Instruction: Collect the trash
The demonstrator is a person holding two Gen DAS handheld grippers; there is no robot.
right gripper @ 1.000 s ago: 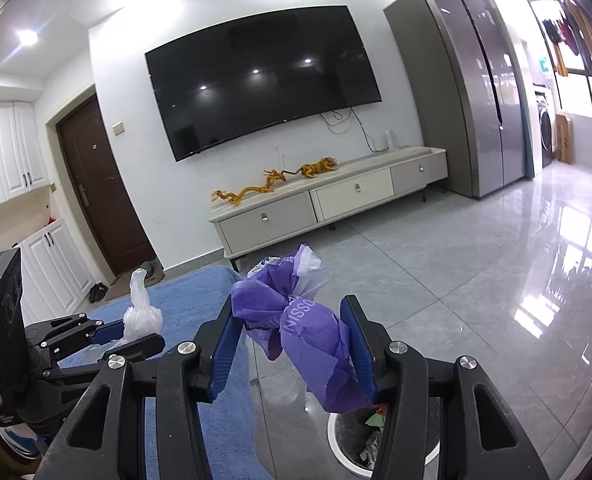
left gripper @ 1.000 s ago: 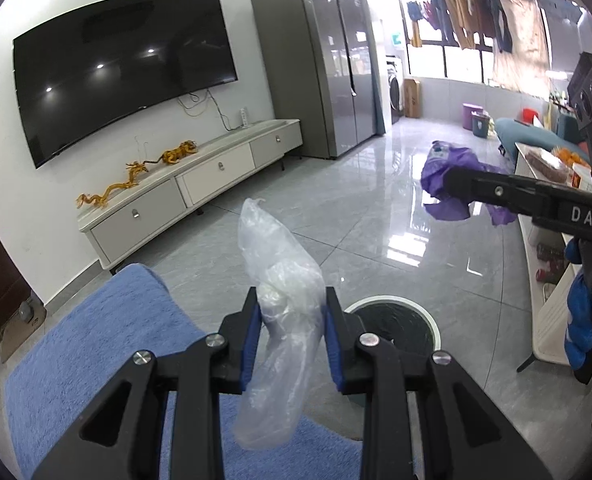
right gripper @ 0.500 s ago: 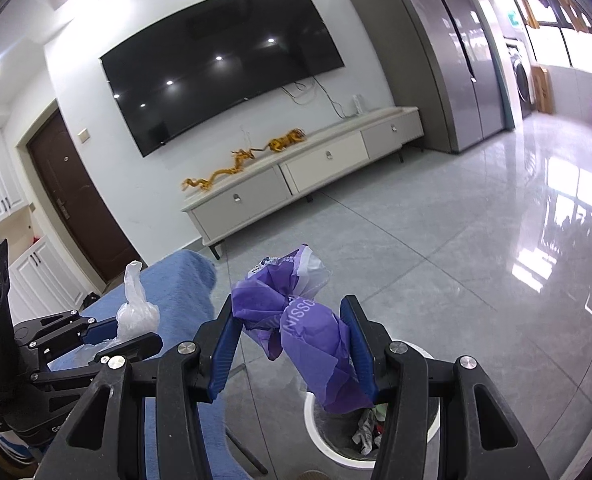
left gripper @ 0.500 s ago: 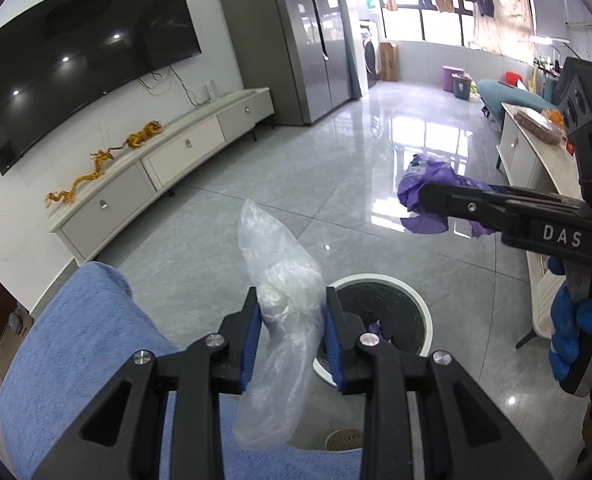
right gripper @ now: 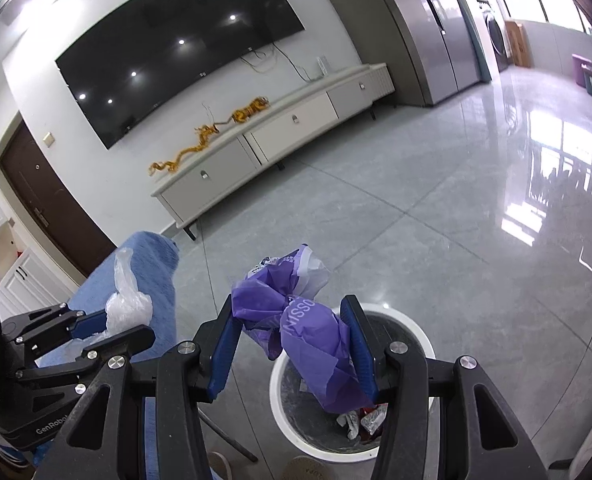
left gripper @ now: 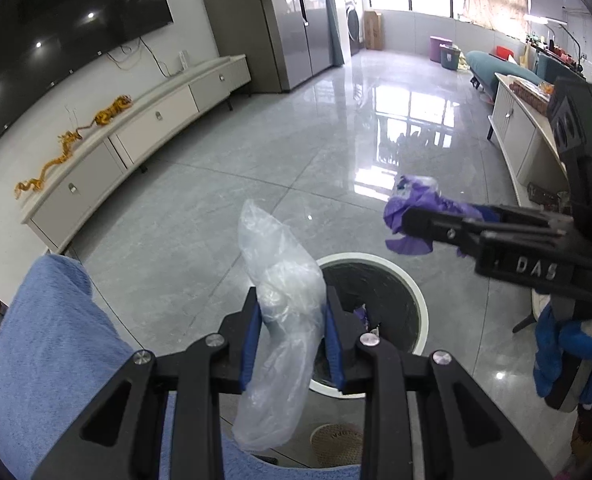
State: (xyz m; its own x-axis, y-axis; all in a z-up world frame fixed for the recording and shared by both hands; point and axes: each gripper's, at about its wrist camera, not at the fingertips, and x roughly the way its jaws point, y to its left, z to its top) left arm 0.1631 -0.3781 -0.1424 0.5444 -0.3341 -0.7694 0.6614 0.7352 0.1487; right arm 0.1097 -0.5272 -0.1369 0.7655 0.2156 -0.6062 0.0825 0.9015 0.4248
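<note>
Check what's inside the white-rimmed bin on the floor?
The bin already holds crumpled wrappers, white and red scraps. The purple bag in the right tool covers much of the opening, so the rest is hidden.

bin (left gripper: 411,292): near rim hidden behind left gripper (left gripper: 292,320) and clear plastic bag (left gripper: 284,312) | bin contents (right gripper: 359,420): too small to identify | purple bag (right gripper: 311,344): print partly folded away | television (left gripper: 76,20): cut off by frame edge
</note>
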